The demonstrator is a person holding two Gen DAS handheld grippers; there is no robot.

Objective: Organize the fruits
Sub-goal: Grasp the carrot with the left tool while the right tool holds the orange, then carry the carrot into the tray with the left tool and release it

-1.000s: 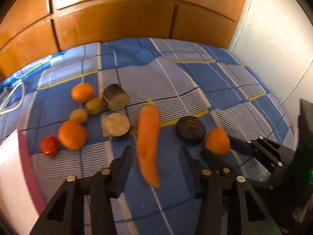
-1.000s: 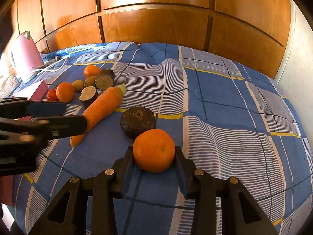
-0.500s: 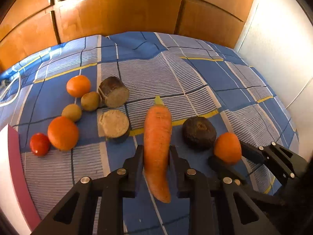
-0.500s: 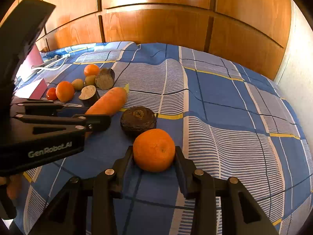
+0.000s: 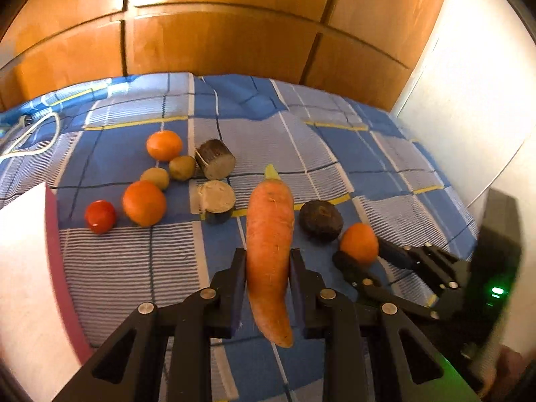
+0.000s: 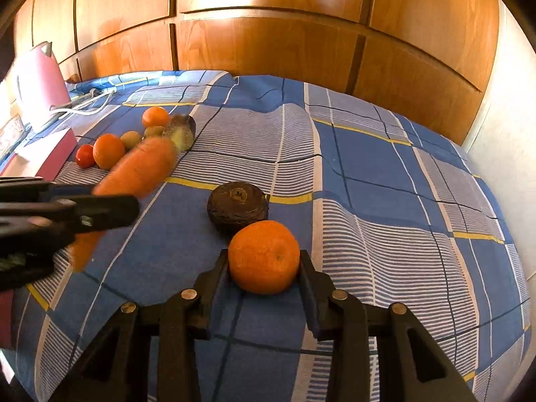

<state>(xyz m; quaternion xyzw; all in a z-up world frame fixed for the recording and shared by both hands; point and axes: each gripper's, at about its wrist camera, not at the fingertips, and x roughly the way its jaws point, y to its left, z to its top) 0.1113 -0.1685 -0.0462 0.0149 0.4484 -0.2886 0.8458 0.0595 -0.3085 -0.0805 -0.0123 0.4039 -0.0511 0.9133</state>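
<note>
My left gripper (image 5: 267,269) is shut on a long orange carrot (image 5: 269,244) and holds it off the blue checked cloth (image 5: 134,268); the lifted carrot (image 6: 134,174) also shows blurred in the right wrist view. My right gripper (image 6: 264,268) is shut on an orange (image 6: 264,256) that rests on the cloth beside a dark round beet (image 6: 237,206). In the left wrist view the same orange (image 5: 359,243) and beet (image 5: 320,216) lie to the right of the carrot.
A cluster lies at the left: two oranges (image 5: 144,202), a red tomato (image 5: 99,216), two kiwis (image 5: 182,167) and two cut dark root pieces (image 5: 216,197). A pink-edged white box (image 5: 30,268) stands at the left. A pink kettle (image 6: 37,80) and wooden panels stand behind.
My left gripper closed on the carrot and has lifted it off the cloth. My right gripper stays shut on the orange in the same place.
</note>
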